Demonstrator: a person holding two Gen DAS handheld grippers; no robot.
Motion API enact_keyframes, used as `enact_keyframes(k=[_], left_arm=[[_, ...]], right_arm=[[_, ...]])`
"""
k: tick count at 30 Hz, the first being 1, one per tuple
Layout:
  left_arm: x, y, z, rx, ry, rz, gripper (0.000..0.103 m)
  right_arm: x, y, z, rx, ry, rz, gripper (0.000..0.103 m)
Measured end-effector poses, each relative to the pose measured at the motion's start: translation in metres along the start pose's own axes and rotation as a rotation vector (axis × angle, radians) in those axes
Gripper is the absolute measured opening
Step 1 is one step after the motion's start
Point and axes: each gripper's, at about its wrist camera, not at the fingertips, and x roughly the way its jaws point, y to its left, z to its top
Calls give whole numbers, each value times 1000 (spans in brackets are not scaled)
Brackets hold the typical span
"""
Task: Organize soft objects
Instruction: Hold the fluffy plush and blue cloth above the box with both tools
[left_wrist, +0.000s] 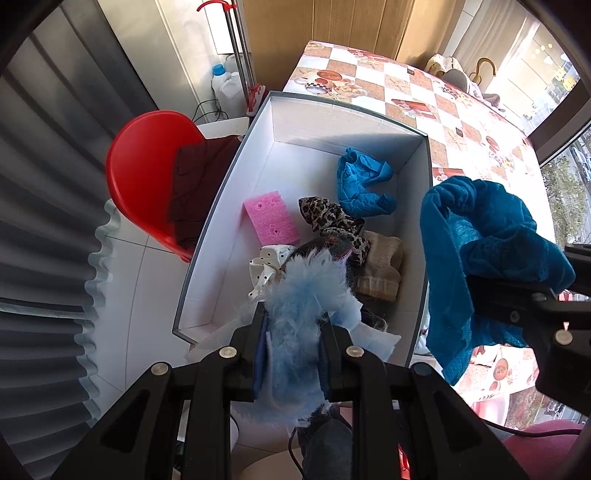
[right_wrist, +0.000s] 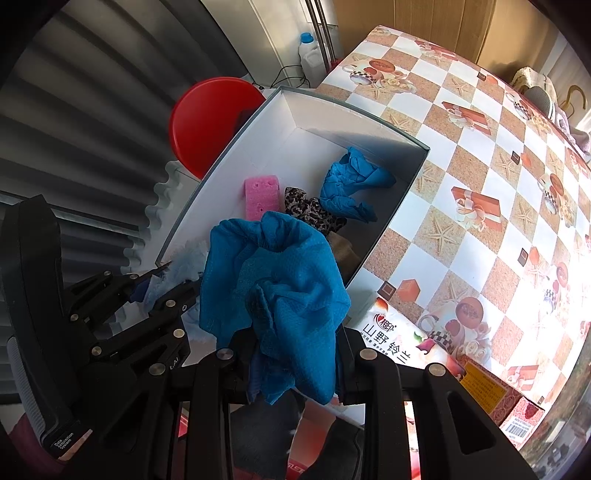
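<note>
Left claw (left_wrist: 291, 343) was clamped on a pale blue feather tuft (left_wrist: 299, 295), held over the near end of the white box (left_wrist: 229, 206). Right claw (right_wrist: 295, 365) gripped a teal cloth (right_wrist: 273, 273), hanging just beside the box's near right corner, above the tabletop (right_wrist: 461, 177). Inside the box: pink sponge (left_wrist: 271, 218), blue gloves (left_wrist: 364, 181), leopard scrunchie (left_wrist: 332, 219), beige knit (left_wrist: 382, 264).

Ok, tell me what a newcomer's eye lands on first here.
First, the two bundles held up close: a teal cloth clamped in the right hand-held gripper, and a pale blue feathery piece clamped in the left hand-held gripper. Behind them, the white box on the checkered tablecloth holds a pink sponge and a crumpled blue glove.
</note>
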Motion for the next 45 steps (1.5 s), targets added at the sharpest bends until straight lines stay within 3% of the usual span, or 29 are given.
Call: enact_keyframes(k=[45], left_arm=[[22,-1,35,42,51,3,25]], right_arm=[[13,-16,32,26,45,13,30]])
